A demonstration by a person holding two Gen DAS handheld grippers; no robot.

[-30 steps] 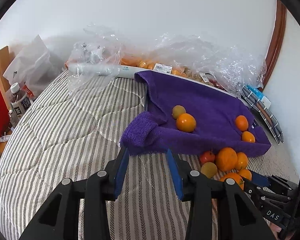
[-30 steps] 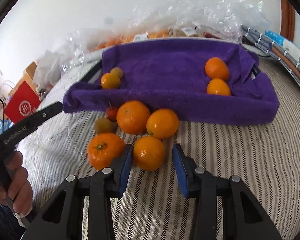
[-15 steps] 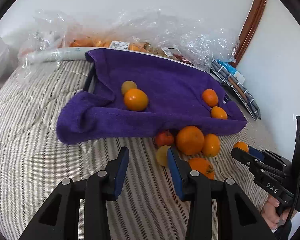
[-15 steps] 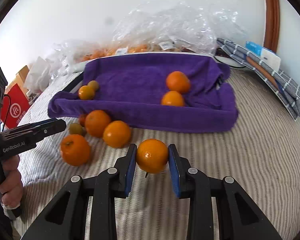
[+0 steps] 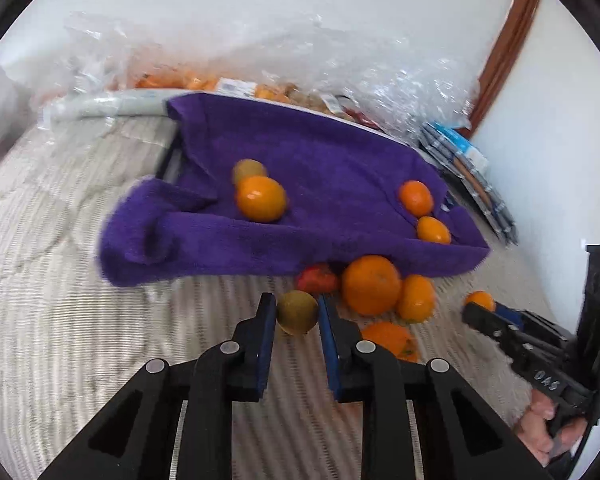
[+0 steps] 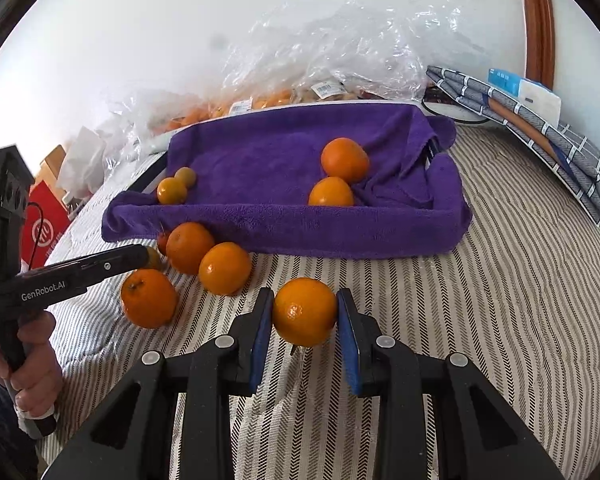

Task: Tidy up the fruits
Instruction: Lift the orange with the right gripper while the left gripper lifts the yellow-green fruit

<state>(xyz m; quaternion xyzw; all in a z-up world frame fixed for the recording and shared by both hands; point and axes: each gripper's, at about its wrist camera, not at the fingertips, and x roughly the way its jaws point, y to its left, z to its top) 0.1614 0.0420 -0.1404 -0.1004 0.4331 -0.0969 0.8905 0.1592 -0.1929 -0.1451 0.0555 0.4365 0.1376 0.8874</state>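
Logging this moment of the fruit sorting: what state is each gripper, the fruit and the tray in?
Left gripper: shut on green fruit.
Right gripper: shut on orange.
Tray: towel-lined, holding four fruits.
Loose oranges: on the bed beside the tray.
Plastic bags: crumpled behind the tray.

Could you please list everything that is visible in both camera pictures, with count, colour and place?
towel-lined tray: one, purple, on the bed.
fruits in the tray: four, three orange and one yellow-green, in two pairs.
loose oranges: three, orange, before the tray.
small red fruit: one, at the tray's front edge.
held orange: one, in the right gripper.
held yellow-green fruit: one, in the left gripper.
bedcover: one, striped white and dark.
plastic bags: clear, behind the tray, holding more fruit.
folded cloth: grey checked, far right.
red bag: one, far left.
left gripper: black, blue fingers, shut.
right gripper: same, shut.
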